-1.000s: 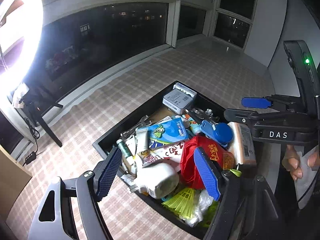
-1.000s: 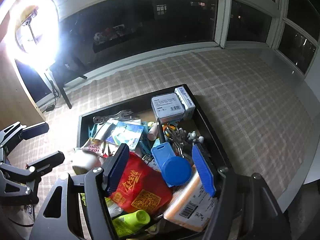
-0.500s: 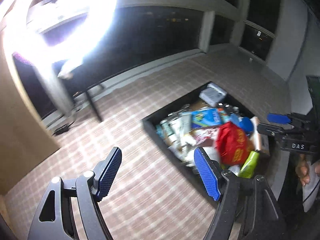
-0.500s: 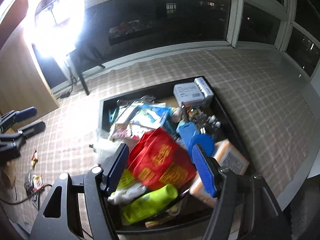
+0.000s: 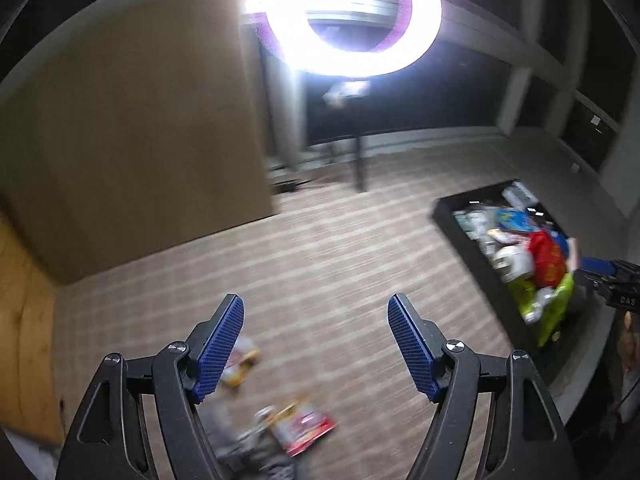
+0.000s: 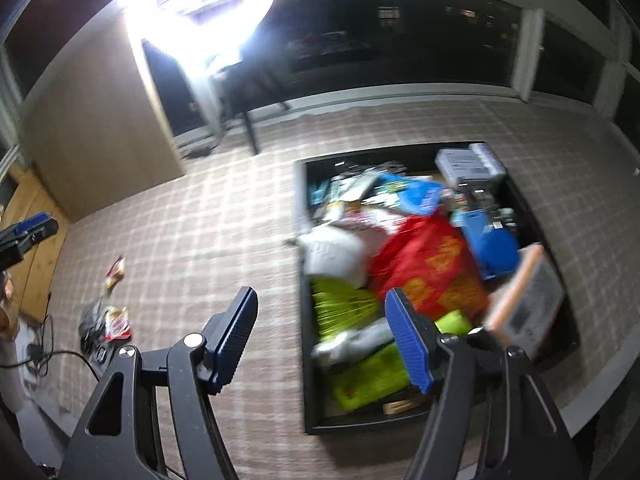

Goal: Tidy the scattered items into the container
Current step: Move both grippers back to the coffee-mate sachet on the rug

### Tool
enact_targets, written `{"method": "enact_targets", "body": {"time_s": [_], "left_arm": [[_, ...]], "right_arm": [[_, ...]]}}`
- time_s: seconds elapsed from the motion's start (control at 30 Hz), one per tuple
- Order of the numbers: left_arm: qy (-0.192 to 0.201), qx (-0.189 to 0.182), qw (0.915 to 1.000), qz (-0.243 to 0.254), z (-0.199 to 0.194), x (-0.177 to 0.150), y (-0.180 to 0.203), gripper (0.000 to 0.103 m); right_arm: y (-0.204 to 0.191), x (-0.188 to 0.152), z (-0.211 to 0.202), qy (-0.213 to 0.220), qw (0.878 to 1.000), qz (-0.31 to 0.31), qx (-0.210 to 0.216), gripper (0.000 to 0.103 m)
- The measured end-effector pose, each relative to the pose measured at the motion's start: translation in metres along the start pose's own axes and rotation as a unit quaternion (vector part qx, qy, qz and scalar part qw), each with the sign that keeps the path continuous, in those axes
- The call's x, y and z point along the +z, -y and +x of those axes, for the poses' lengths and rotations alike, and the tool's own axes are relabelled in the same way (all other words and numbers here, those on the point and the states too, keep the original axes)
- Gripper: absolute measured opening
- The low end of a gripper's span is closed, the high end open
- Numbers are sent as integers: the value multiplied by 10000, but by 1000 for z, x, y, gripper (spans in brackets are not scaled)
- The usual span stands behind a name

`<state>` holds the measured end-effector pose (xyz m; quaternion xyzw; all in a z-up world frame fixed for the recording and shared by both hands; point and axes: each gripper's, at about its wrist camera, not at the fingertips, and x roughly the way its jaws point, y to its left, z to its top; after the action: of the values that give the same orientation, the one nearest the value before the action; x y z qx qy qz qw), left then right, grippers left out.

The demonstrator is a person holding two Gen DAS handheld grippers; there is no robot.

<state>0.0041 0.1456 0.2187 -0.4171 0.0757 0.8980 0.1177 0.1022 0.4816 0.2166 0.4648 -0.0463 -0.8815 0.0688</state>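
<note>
The black container (image 6: 301,216) on the checked cloth is heaped with items: a red bag (image 6: 432,268), a white jug (image 6: 334,252), blue packs, green packets. It shows far right in the left wrist view (image 5: 464,236). My left gripper (image 5: 316,344) is open and empty above scattered items: a red packet (image 5: 308,428), a yellow snack packet (image 5: 244,364) and a grey bundle (image 5: 248,444). These lie far left in the right wrist view, red packet (image 6: 118,322), yellow packet (image 6: 115,271). My right gripper (image 6: 320,336) is open and empty at the container's near left edge.
A bright ring light (image 5: 352,20) on a stand is at the back by dark windows. A wooden panel (image 5: 132,120) stands at the left. A black cable (image 6: 52,354) lies near the loose items. The table edge runs along the right.
My left gripper has swung left, away from the container, and is now over the loose packets. My right gripper has pulled back and left to the container's edge. Both stayed open.
</note>
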Motion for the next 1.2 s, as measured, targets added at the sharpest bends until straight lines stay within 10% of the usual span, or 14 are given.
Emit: {"method": "enact_targets", "body": {"time_s": [0.5,1.2], "left_arm": [[-853,660,9869,-1204,5,-125,-119,68],[-2131,-220,9432,-2539,99,-148,-157,70]], "right_arm": [[-156,-20,64,-678,9841,-1351,931,65],[-356,15,205,-1924,9389,-2423,1511,68]]}}
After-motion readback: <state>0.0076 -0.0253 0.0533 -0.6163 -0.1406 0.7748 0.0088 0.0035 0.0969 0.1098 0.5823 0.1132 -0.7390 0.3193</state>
